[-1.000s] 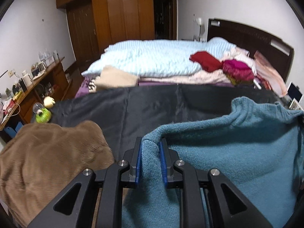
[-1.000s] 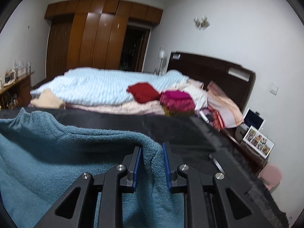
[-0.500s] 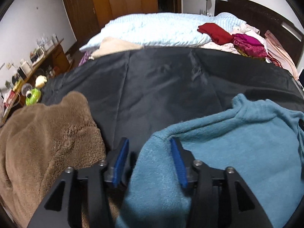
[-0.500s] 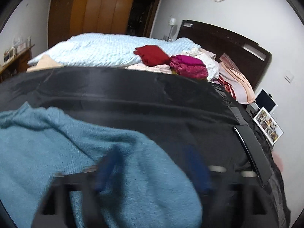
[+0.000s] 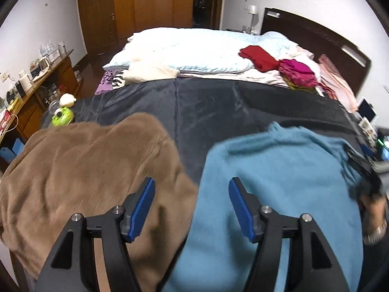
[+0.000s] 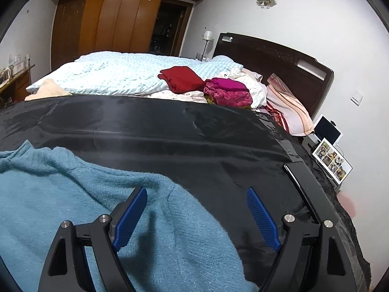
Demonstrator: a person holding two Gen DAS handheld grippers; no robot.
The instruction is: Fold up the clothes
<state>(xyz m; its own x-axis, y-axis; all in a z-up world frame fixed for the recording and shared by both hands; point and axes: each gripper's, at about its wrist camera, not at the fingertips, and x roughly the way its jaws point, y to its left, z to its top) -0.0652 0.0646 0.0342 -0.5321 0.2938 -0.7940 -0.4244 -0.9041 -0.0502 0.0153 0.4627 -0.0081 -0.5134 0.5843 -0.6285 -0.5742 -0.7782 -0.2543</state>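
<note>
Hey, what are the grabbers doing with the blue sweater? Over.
Left gripper opening, right gripper open, both empty. Blue sweater flat on black sheet. Brown fleece alongside.

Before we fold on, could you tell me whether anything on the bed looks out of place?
Nothing looks damaged or spilled. The teal knitted sweater lies flat on the black sheet, beside a brown fleece garment.

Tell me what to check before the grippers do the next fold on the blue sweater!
1. Left hand-held gripper let go: ok, jaws opening, pads off the cloth.
2. Right hand-held gripper let go: ok, jaws wide, gripping nothing.
3. Blue sweater lying on the black sheet: ok.
4. Sweater smooth all over: cannot tell, near part hidden.
5. Brown fleece clear of the sweater: not ok, their edges meet near the left gripper.
6. Room ahead on the sheet: ok.
</note>
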